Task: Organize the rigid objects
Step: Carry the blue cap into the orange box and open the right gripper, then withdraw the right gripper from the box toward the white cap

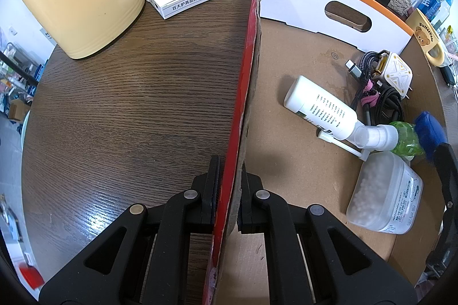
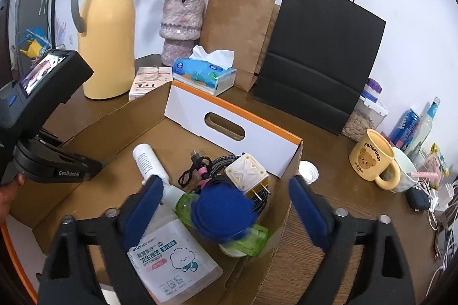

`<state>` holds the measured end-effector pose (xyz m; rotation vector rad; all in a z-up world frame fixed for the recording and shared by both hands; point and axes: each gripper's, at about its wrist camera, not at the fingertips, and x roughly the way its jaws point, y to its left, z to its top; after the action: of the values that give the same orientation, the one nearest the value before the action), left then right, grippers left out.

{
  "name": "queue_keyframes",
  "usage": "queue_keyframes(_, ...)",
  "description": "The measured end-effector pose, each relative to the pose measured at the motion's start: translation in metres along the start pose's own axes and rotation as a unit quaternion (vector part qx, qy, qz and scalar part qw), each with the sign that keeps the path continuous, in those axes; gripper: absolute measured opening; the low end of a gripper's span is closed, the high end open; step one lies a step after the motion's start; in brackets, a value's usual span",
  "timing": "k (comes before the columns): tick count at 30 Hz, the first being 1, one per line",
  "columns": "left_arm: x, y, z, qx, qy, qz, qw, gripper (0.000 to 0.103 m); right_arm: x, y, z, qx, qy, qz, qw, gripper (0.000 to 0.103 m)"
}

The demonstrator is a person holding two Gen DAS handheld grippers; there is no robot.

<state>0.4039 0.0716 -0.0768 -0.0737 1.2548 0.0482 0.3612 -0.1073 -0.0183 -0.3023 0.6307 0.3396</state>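
Clamping cardboard box [image 1: 252, 93] wall edge-on with left gripper [image 1: 229, 190]; right gripper [image 2: 223, 210] spread wide directly above green bottle [image 2: 246, 242] lying inside box, blue cap between pads, untouched.

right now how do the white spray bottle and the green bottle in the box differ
The white spray bottle is opaque with dark print; the green bottle is see-through. The white spray bottle wears a clear cap, the green bottle a blue cap. The white spray bottle lies clear of the right gripper; the green bottle sits between its open fingers. Both lie on their sides in the cardboard box.
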Motion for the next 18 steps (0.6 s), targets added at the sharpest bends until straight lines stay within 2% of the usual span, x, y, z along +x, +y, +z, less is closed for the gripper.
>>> queue_keyframes(18,-0.0001,-0.0001,0.0001,0.0,0.0,0.0,1.0,0.004,-0.0019,-0.0051,0.0016,0.007,-0.004,-0.004,1.0,0.094)
